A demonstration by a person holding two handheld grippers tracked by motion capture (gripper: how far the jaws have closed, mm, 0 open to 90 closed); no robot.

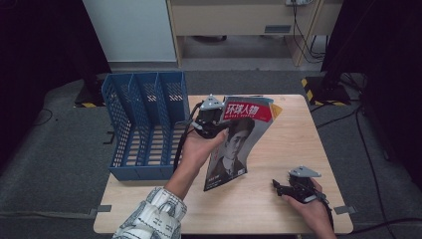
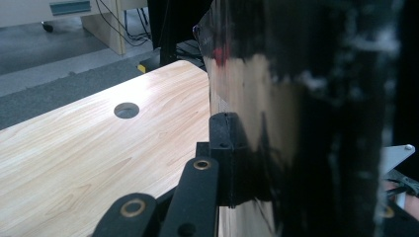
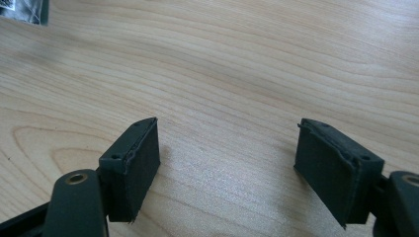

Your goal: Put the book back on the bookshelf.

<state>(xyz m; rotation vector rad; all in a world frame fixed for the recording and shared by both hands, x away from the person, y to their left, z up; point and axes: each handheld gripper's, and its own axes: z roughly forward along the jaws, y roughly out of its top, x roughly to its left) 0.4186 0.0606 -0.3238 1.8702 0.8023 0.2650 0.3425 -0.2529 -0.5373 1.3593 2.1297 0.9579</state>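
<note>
Magazine [image 1: 238, 142]: glossy, red masthead, portrait cover; pinched at its left edge in left gripper [image 1: 215, 130], jaws pressed tight on the cover, as seen close up in the left gripper view [image 2: 296, 128]. Held tilted, nearly upright, lower corner touching or just clear of the table [image 1: 288, 149]; cannot tell which. Sits just right of the rack [image 1: 144, 124]. Rack: blue plastic mesh, three upright slots, standing at the table's left edge, open tops facing up, slots apparently vacant. Right gripper [image 1: 281, 188]: well right of the rack, resting low at the table's near right corner, jaws spread, nothing between them; bare wood between the pads [image 3: 138, 168] in the right gripper view. Step in hand, judged: lift of the magazine off the table, ahead of filing it in the rack. Next move, judged: carry left across to the rack, turn spine-down and upright, line up with one slot between the dividers, lower in before release. Risk: floppy pages sagging or catching on a divider; right gripper free for steadying the loose edge.
</note>
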